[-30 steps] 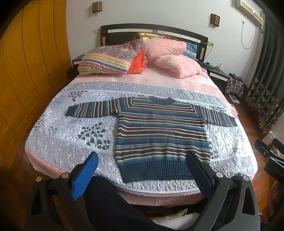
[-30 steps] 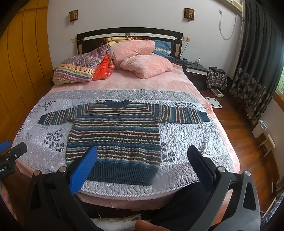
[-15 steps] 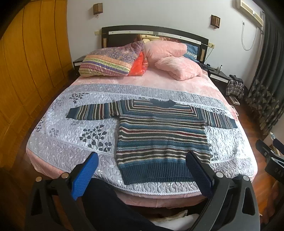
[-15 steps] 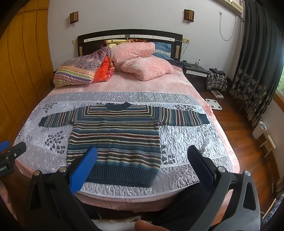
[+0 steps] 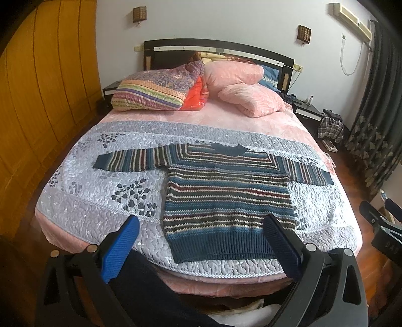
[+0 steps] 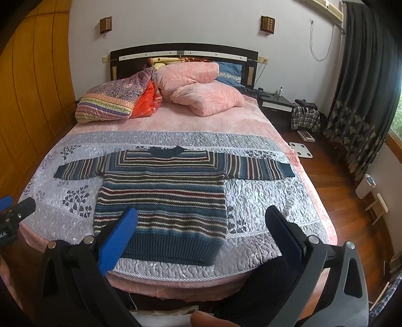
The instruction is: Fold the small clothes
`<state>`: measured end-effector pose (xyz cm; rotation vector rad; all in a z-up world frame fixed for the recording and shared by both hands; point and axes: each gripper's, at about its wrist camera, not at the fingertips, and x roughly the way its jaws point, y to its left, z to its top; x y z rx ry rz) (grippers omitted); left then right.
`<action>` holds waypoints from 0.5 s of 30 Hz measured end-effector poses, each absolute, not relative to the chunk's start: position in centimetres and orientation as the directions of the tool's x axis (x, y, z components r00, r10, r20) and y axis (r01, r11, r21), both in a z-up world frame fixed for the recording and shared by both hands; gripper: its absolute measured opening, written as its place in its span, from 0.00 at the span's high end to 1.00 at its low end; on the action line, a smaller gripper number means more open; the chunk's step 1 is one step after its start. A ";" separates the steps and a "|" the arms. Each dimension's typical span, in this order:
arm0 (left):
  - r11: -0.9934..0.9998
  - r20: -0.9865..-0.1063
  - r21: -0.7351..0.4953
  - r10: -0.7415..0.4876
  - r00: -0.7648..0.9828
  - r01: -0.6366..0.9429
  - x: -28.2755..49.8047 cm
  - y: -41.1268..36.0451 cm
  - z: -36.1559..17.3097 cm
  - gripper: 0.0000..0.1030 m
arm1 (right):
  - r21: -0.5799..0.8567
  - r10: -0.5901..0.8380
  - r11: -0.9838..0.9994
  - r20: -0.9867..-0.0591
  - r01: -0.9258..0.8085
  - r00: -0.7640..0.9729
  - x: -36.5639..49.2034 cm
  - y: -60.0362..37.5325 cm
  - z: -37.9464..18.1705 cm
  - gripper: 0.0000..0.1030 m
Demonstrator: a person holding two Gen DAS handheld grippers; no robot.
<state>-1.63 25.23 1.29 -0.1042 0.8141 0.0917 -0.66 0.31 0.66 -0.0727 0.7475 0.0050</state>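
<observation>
Two grippers, one garment, one bed. Item: striped knit sweater [image 5: 226, 198], laid flat and face up on the near half of the bed, sleeves spread to either side, collar toward the pillows, ribbed hem [image 6: 173, 247] close to the foot edge; no fold made yet. Item: left gripper [image 5: 201, 241], jaws wide apart, holding nothing, hanging short of the hem. Item: right gripper [image 6: 201, 234], likewise spread wide and empty, apart from the cloth. Risks, largest first: the knit looks thick and loose, so a pinch at the hem may take only the top layer and leave the back panel behind, giving a skewed fold; the glossy quilt [image 5: 83, 213] may slide or bunch under a dragged sleeve; the hem sits near the bed's edge, so a careless tug toward the person could pull the garment off; a sleeve lifted by its cuff alone would likely sag and twist. Surroundings, largest first: bed with dark headboard [image 6: 183, 54]; wooden wardrobe doors [image 5: 37, 100] on the left; dark curtain [image 6: 361, 100] on the right; patterned pillow [image 5: 155, 91]; pink pillows [image 6: 208, 99]; nightstand [image 6: 275, 103]; plaid cloth [image 6: 305, 119]; white floor scale [image 6: 300, 149]; two wall lamps, one at [image 6: 267, 24].
</observation>
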 end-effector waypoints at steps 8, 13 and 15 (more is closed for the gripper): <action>0.993 -0.735 -0.048 0.038 0.677 -0.109 -1.7 24.6 0.9 0.04 | -0.057 -0.030 0.998 -0.682 -0.012 0.730 -1.2 -0.7 0.0 0.03; 0.994 -0.746 -0.054 0.025 0.665 -0.099 -1.1 24.3 0.5 0.04 | -0.053 -0.035 0.999 -0.689 -0.003 0.724 -0.9 -1.1 -0.3 0.03; 0.994 -0.750 -0.053 0.022 0.661 -0.093 -0.8 24.1 0.3 0.04 | -0.057 -0.037 0.998 -0.691 -0.003 0.722 -0.6 -1.1 -0.3 0.03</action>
